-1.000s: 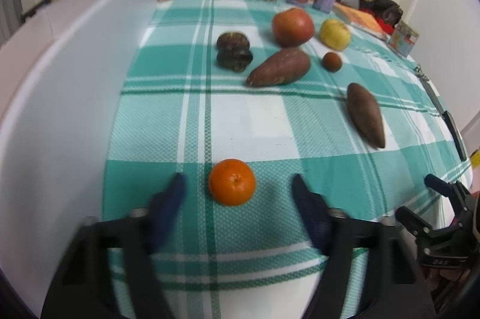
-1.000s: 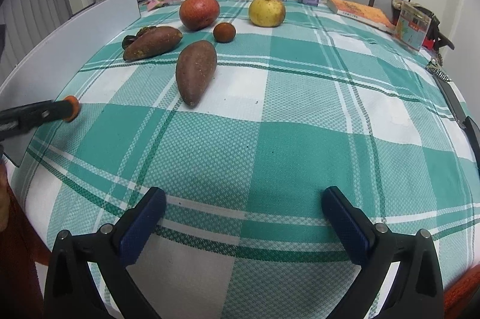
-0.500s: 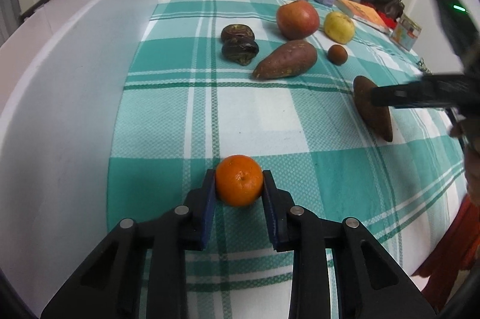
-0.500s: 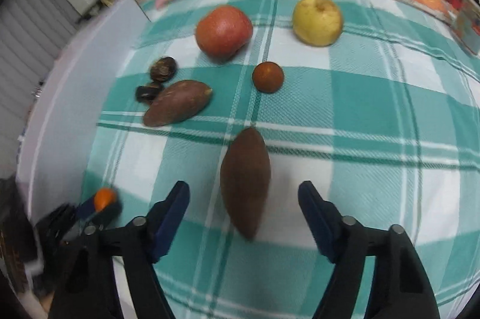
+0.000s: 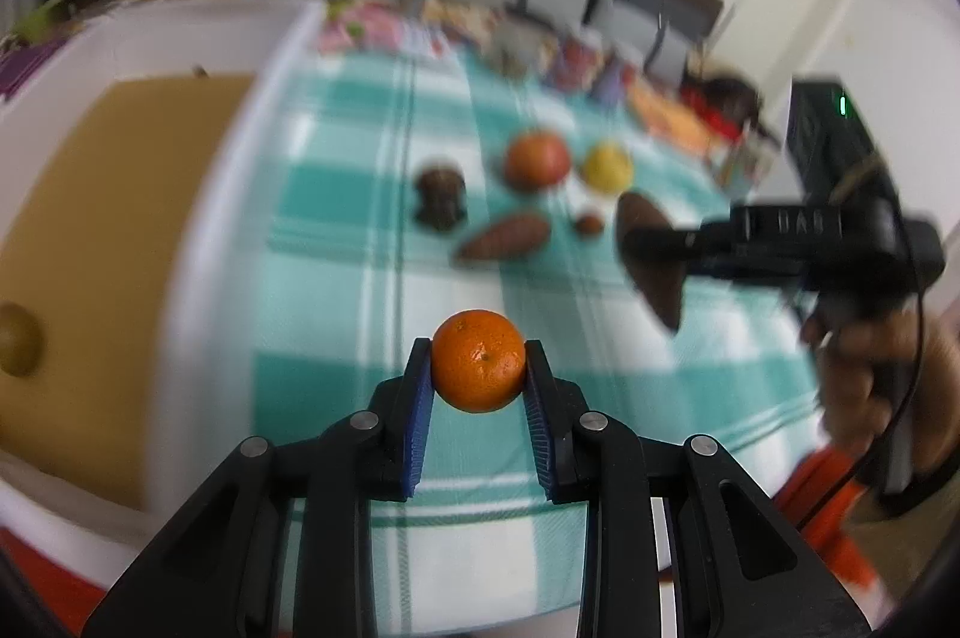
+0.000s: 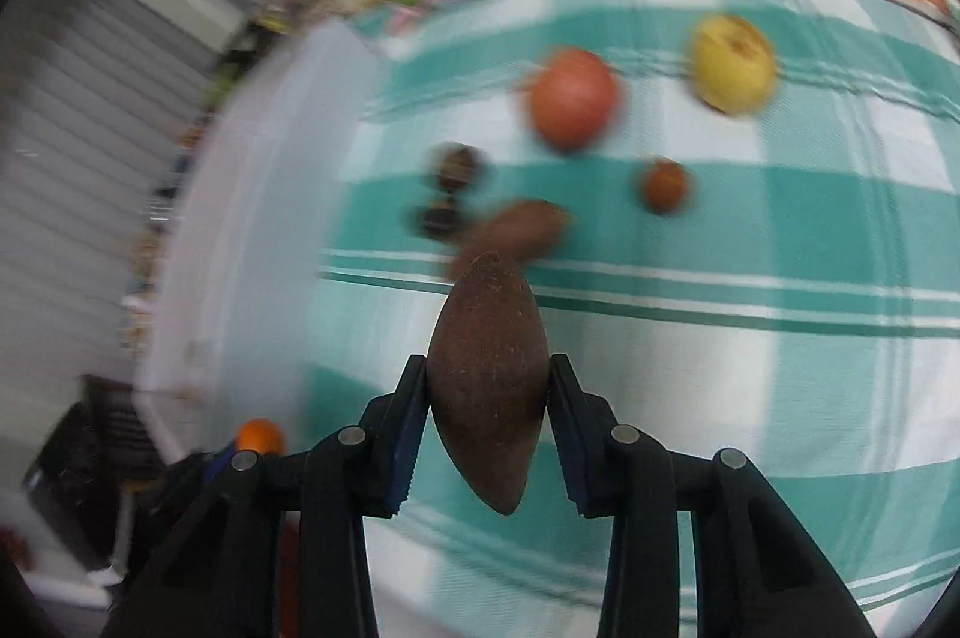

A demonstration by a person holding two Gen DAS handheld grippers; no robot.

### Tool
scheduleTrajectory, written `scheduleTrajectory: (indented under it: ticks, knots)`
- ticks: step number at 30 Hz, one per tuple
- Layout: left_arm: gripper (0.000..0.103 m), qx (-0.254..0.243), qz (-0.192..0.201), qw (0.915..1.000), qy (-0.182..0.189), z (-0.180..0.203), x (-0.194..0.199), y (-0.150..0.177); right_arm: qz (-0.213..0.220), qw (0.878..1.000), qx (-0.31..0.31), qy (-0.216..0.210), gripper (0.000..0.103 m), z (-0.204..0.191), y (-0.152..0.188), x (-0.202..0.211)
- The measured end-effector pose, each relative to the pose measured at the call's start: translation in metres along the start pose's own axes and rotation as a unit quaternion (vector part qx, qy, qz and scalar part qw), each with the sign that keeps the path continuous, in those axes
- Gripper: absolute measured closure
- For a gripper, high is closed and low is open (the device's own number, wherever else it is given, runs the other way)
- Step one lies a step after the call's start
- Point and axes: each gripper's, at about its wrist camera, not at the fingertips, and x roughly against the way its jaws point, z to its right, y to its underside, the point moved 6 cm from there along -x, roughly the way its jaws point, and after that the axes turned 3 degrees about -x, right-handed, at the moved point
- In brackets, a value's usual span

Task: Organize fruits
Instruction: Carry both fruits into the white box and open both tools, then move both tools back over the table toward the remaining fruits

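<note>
1. The left gripper (image 5: 478,368) has its blue-padded fingers (image 5: 418,416) clamped on a small round orange mandarin (image 5: 478,361), low in the centre of the left wrist view. The fruit's skin is bright, finely dimpled, with a tiny dark navel facing the camera.
2. The mandarin shows above the teal-and-white checked tablecloth (image 5: 336,194), clear of it, just right of a white box wall (image 5: 204,242) whose brown cardboard floor (image 5: 90,248) fills the left of the frame.
3. The right gripper (image 6: 489,398) is closing its blue-padded fingers (image 6: 407,434) on a dark brown, spindle-shaped sweet potato (image 6: 487,386); both pads touch its flanks. The root stands lengthwise, its pointed tips towards the top and bottom of the frame, its skin matt with pale flecks.
4. In the left wrist view, the same sweet potato (image 5: 654,260) hangs at centre right under the black right gripper, gripped by a hand (image 5: 882,386).
5. On the cloth in the upper half of the right wrist view, blurred: a red round apple (image 6: 573,98), a yellow apple (image 6: 732,65), a small brown round fruit (image 6: 663,185), a second reddish sweet potato (image 6: 516,230) and two dark wrinkled fruits (image 6: 450,191).
</note>
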Motion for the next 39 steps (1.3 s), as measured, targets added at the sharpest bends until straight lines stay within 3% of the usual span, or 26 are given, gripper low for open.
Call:
scheduleTrajectory:
  ticks: [4,8,12,18,22,25,26,27,31,33,36,39]
  knots:
    - [0.074,0.042,0.037,0.9982,-0.018,-0.041,0.043,-0.030,-0.002,0.996,0.052,-0.072,0.064,-0.087,-0.001,0.003]
    - [0.074,0.078,0.044,0.9930,-0.077,-0.101,0.065,-0.036,-0.027,0.984,0.124,-0.124,0.064,-0.186,0.017,-0.021]
    - [0.074,0.117,0.009,0.9838,-0.136,-0.158,0.057,-0.022,-0.042,0.978,0.172,-0.113,0.064,-0.238,0.033,-0.056]
    - [0.073,0.141,-0.042,0.9724,-0.181,-0.192,0.032,-0.001,-0.074,0.976,0.194,-0.060,0.064,-0.251,0.048,-0.119]
    - [0.072,0.148,-0.047,0.9680,-0.197,-0.201,0.036,0.004,-0.074,0.977,0.198,-0.032,0.063,-0.241,0.051,-0.141]
    - [0.057,0.155,-0.034,0.9668,-0.201,-0.201,0.044,0.003,-0.066,0.978,0.195,-0.038,0.059,-0.241,0.046,-0.142]
    - [0.048,0.156,-0.026,0.9666,-0.202,-0.200,0.049,0.002,-0.060,0.978,0.194,-0.047,0.052,-0.242,0.042,-0.140]
    - [0.041,0.155,-0.016,0.9662,-0.205,-0.199,0.053,-0.003,-0.051,0.979,0.192,-0.051,0.048,-0.243,0.039,-0.135]
    - [0.033,0.142,0.043,0.9683,-0.201,-0.173,0.081,-0.029,-0.003,0.979,0.198,-0.056,0.044,-0.242,0.021,-0.093]
    - [0.020,0.121,0.078,0.9709,-0.191,-0.145,0.095,-0.044,0.038,0.974,0.216,-0.050,0.028,-0.238,0.013,-0.058]
    - [0.010,0.082,0.118,0.9753,-0.168,-0.096,0.101,-0.058,0.108,0.964,0.244,-0.015,0.006,-0.223,0.011,-0.009]
    - [0.010,0.047,0.120,0.9818,-0.139,-0.050,0.083,-0.058,0.164,0.956,0.243,0.029,0.000,-0.184,0.015,0.027]
